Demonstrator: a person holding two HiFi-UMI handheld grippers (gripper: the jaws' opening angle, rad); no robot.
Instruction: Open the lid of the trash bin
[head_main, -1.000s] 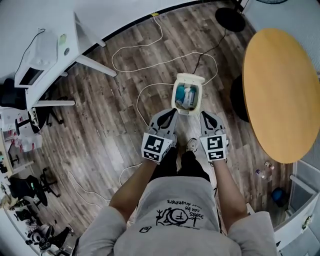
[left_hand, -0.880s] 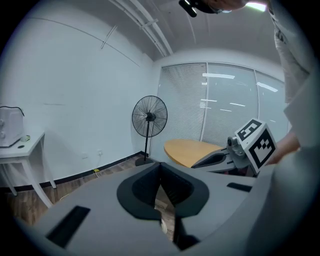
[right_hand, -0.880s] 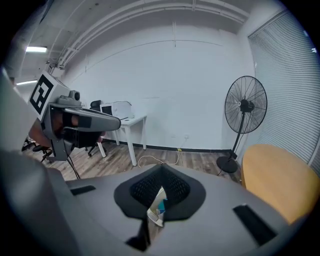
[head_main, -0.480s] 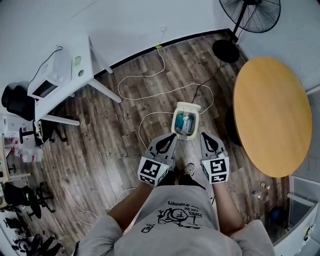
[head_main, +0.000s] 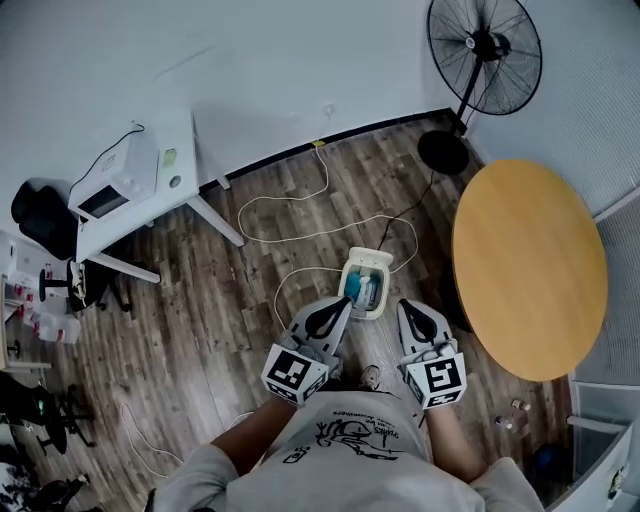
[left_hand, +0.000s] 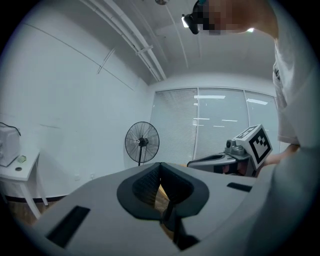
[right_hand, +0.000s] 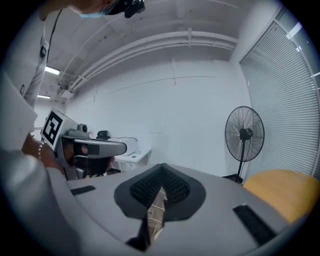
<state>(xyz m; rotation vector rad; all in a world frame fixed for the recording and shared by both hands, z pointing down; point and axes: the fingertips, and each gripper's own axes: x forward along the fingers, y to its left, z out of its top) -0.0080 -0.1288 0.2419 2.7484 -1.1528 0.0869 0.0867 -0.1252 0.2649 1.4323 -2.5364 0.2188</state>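
Far to my left, a white table (head_main: 190, 165) against the wall carries a white box-shaped appliance (head_main: 112, 186). From the wall, a thin white cable (head_main: 300, 232) loops over the dark wood-plank floor (head_main: 200, 310) towards me. I hold my left tongs (head_main: 344, 300) out in front of my body, marker cube nearest me. In the left gripper view the two ribbed pads are pressed together at the tip, with nothing between them. The small cream plastic trash bin (head_main: 378, 300) stands on the floor just ahead of me, between the two tongs and a little beyond their tips. Its lid (head_main: 367, 260) is swung up and back on the far side, so blue and pale rubbish shows inside. From the head view, the tip of my left tongs overlaps the bin's near left corner, but I cannot tell whether they touch. My right tongs (head_main: 406, 306) are just to the right of the bin's near end and apart from it. Its pads are likewise closed tip to tip on nothing. Both gripper views look out level across the room. Further right is a round table with a light wooden top (head_main: 527, 265), and beyond it, by the wall, a black pedestal fan (head_main: 484, 45).
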